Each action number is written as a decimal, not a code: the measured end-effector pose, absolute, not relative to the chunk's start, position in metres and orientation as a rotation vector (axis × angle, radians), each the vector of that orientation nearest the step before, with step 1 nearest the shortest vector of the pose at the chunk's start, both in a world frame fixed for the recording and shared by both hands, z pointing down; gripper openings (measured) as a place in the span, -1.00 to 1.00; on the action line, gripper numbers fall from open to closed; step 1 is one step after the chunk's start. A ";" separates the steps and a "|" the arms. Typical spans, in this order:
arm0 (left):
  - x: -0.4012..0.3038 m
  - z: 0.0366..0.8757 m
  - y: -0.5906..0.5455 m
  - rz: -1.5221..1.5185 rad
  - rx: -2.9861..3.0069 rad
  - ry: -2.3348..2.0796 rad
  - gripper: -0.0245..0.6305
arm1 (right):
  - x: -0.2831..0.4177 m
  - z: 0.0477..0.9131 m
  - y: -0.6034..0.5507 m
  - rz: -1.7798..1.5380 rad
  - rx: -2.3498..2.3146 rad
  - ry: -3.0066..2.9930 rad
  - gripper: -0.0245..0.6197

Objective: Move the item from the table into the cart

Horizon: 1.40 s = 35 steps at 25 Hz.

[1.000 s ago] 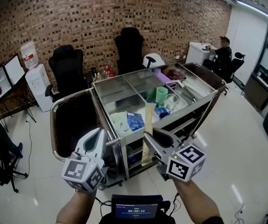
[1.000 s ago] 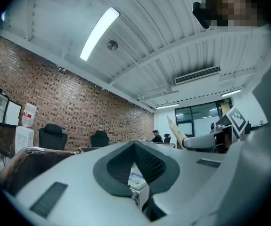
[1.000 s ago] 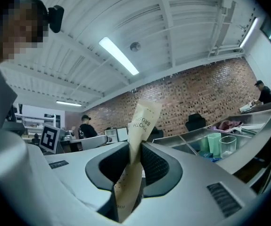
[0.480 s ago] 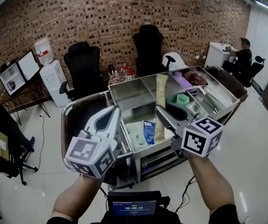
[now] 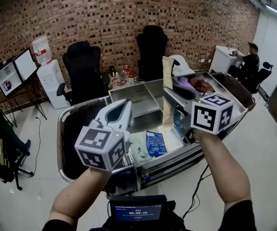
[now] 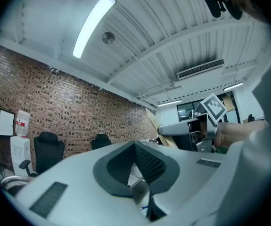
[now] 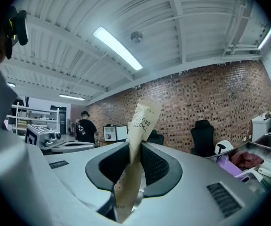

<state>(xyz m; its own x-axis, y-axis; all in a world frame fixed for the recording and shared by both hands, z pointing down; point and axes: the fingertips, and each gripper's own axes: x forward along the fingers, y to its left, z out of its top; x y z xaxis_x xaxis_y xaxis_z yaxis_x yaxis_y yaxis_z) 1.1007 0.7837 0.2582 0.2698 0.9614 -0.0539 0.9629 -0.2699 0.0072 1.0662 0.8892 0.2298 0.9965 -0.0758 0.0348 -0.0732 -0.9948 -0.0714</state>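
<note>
Toothbrush packet (image 7: 141, 122): tan paper sleeve, TOOTH BRUSH printed near its top end. In the right gripper view it stands nearly upright, top leaning a little toward 1 o'clock. It is pinched at about mid-length between the ribbed pads of my right gripper (image 5: 170, 92). The jaws are drawn in on the paper from both sides, with the top half sticking out above them and the bottom half hanging below.

Head view: the packet sits at 1 o'clock from frame centre, held in the air. Its lower end shows against the open top of the cart (image 5: 145, 93). Cannot tell whether that end is inside the rim or above it.

Left gripper (image 5: 124, 106): at 9 o'clock of the packet and well apart from it. Jaws pressed together, nothing between them. It shows against the cart's left side.

Cart: steel, top tray split into compartments, the far-left one bare. A blue packet (image 5: 156, 143) lies flat at 6 o'clock of the toothbrush packet, in a near compartment. A purple item (image 5: 189, 85) and a red cloth (image 5: 204, 85) are at 3 o'clock, in the far-right section.

Beyond the cart:
- Two black office chairs (image 5: 83, 66) at 11 and 12 o'clock, against a brick wall (image 5: 95, 18).
- Water dispenser (image 5: 47, 81) and monitors (image 5: 10, 73) at 9 to 10 o'clock.
- A person (image 5: 250, 57) sits at a desk at 2 o'clock.
- Small screen (image 5: 138, 211) at 6 o'clock, on the bottom edge between my forearms.
</note>
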 end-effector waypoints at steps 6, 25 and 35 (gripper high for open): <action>1.129 0.247 0.808 0.009 2.617 1.723 -0.91 | 1.111 0.213 0.906 -0.191 -3.058 0.266 -0.73; 1.321 0.297 0.794 0.262 2.843 1.406 -0.91 | 1.356 0.351 0.907 -0.885 -2.838 0.378 -0.73; 1.357 0.335 0.795 0.294 2.829 1.410 -0.91 | 1.402 0.464 0.895 -1.260 -2.696 0.426 -0.73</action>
<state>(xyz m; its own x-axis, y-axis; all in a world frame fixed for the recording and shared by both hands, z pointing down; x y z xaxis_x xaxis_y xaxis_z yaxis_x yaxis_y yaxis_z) 1.3570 0.7946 0.3349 0.5885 0.7883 0.1797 0.7944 -0.6051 0.0533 1.4022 0.8948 0.4642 0.6103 -0.3099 0.7290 -0.1966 -0.9508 -0.2396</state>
